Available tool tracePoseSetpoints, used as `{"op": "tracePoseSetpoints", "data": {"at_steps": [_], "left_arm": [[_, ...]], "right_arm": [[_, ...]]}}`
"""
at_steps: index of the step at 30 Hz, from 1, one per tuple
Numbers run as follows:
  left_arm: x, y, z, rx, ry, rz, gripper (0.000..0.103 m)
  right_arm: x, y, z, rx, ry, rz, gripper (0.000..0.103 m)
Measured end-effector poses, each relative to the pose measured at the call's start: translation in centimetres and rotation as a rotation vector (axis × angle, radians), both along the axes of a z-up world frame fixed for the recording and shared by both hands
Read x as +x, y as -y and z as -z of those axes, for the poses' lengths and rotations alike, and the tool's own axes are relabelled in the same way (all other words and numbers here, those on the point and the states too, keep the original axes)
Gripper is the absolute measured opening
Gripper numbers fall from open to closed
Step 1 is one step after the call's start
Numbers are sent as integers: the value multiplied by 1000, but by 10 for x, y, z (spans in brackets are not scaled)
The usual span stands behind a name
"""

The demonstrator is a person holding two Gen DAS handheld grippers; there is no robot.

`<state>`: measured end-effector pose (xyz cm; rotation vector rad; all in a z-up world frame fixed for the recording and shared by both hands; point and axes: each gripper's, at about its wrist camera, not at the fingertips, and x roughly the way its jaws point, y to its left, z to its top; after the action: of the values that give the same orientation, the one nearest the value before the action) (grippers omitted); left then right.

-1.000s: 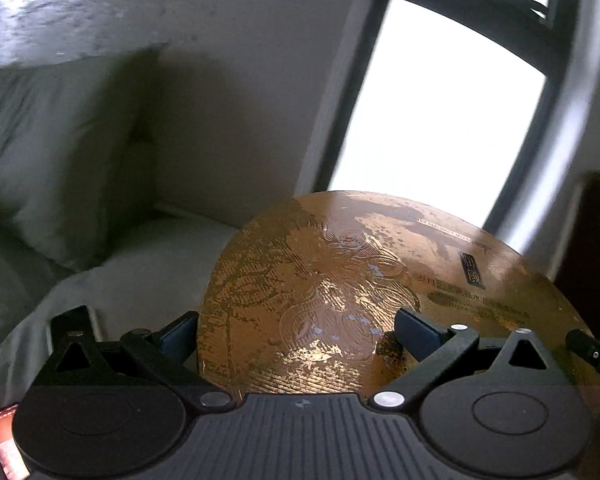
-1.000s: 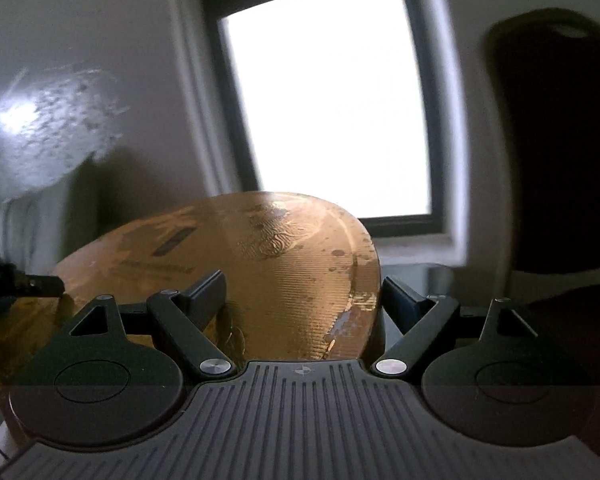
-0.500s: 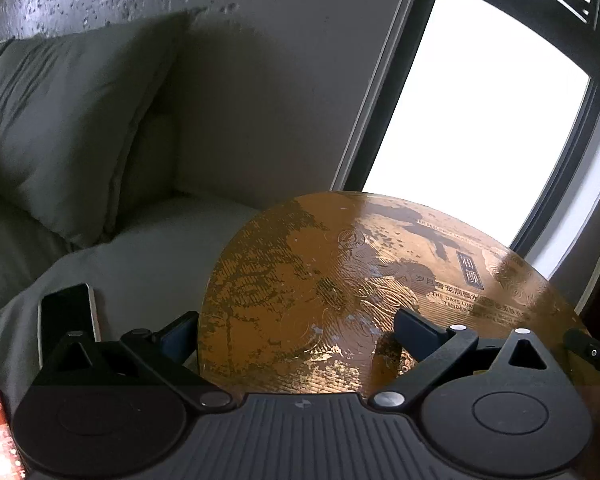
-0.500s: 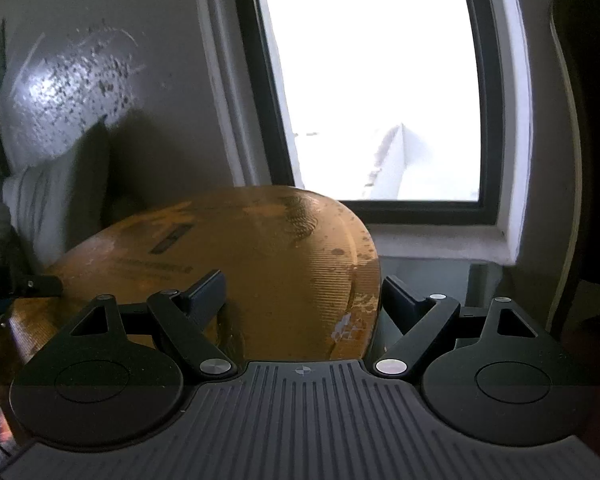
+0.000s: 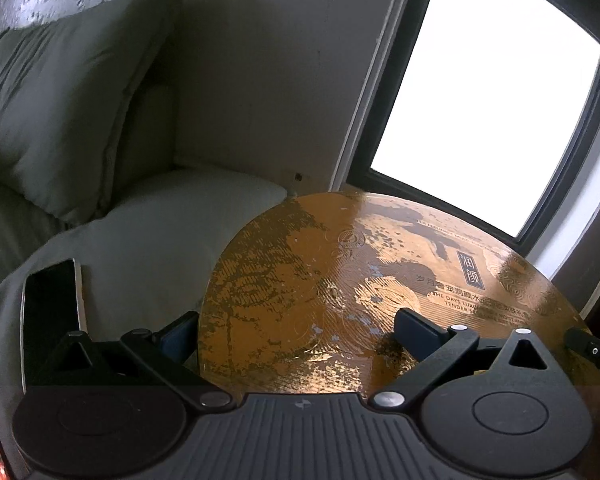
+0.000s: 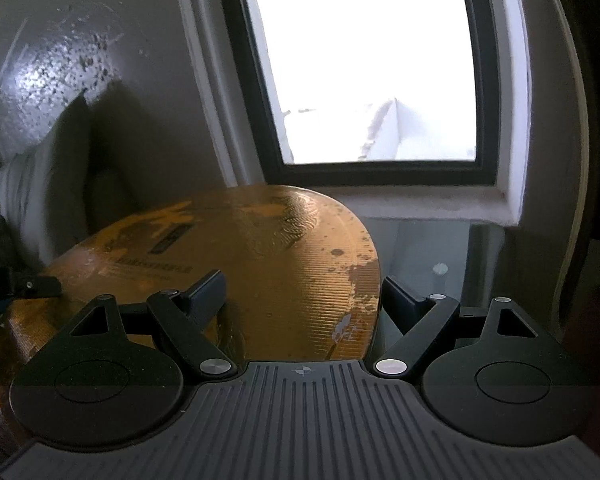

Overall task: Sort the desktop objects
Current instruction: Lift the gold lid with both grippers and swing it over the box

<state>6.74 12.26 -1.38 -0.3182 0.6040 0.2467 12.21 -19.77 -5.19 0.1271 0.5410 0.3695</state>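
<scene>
A large flat golden gift box (image 5: 340,280) with rounded corners and printed lettering is carried in the air between both grippers. My left gripper (image 5: 296,324) straddles its left edge: one finger outside the rim, the other against the gold face. My right gripper (image 6: 302,286) holds the box (image 6: 284,248) at its right edge in the same way. Both stand wide, shut on the box. In each wrist view a black part of the other gripper shows at the box's far end.
A grey sofa seat (image 5: 160,220) with a back cushion (image 5: 60,112) lies below and left of the box. A dark phone (image 5: 50,312) rests on the seat. A glass tabletop (image 6: 432,264) sits under the bright window (image 6: 364,60). A dark chair back (image 6: 572,120) stands at the right.
Both grippers have sunk with the box still held the same way. The phone on the sofa and the glass tabletop have come into view, and the cushion and window sit higher.
</scene>
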Motion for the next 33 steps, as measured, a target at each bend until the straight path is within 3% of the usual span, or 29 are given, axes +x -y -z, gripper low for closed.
{"op": "tracePoseSetpoints", "data": {"at_steps": [3, 10, 24, 27, 33], "left_arm": [[1, 7, 3, 41, 9, 34, 99], [1, -3, 14, -3, -21, 33, 100], [5, -13, 15, -2, -57, 57, 100], [14, -9, 16, 31, -61, 70, 101], [18, -13, 17, 22, -78, 74, 101]], "right_arm": [[4, -1, 7, 4, -25, 24, 86], [5, 2, 11, 0, -29, 72, 86], [-11, -16, 4, -38, -30, 75, 86], [-5, -18, 3, -47, -55, 96, 86], [-3, -23, 4, -50, -85, 130, 86]]}}
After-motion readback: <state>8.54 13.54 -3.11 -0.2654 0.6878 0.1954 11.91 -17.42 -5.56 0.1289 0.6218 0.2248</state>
